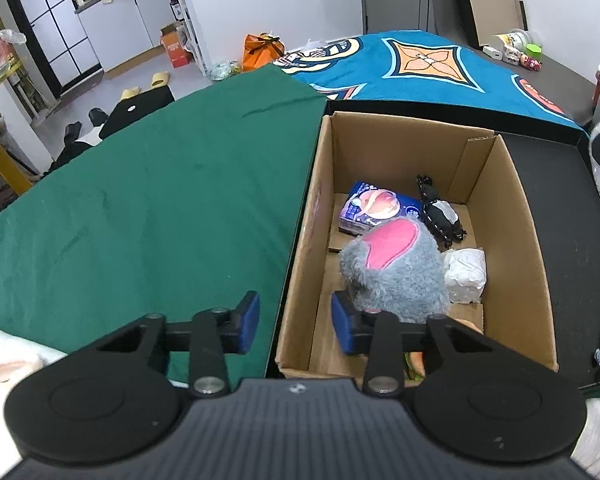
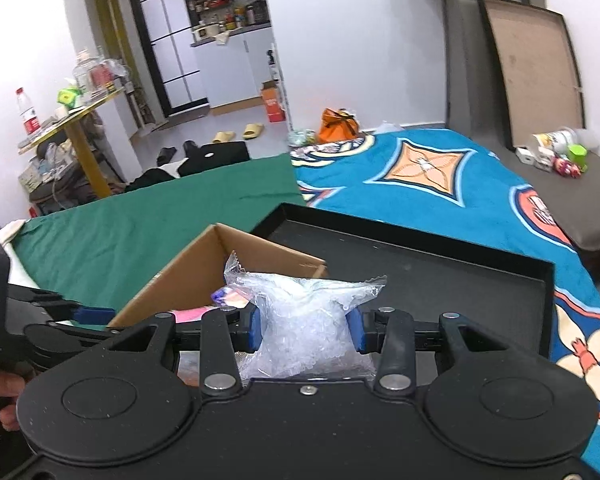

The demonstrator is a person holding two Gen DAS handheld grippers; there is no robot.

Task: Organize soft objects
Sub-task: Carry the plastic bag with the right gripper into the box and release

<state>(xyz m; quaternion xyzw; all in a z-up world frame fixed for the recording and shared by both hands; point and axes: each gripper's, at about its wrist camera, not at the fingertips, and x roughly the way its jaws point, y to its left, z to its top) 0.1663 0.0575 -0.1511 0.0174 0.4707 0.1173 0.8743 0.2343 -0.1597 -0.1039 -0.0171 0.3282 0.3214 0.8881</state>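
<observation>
The right gripper (image 2: 305,330) clamps a clear plastic bag (image 2: 306,320) between its fingers beside the cardboard box (image 2: 204,272). The left gripper's (image 1: 295,322) fingers stand wide apart, empty, straddling the box wall near a grey plush toy (image 1: 396,268).

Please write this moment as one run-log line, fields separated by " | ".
right gripper: shut on clear plastic bag, above black tray | left gripper: open over cardboard box edge | grey plush toy: in box
</observation>
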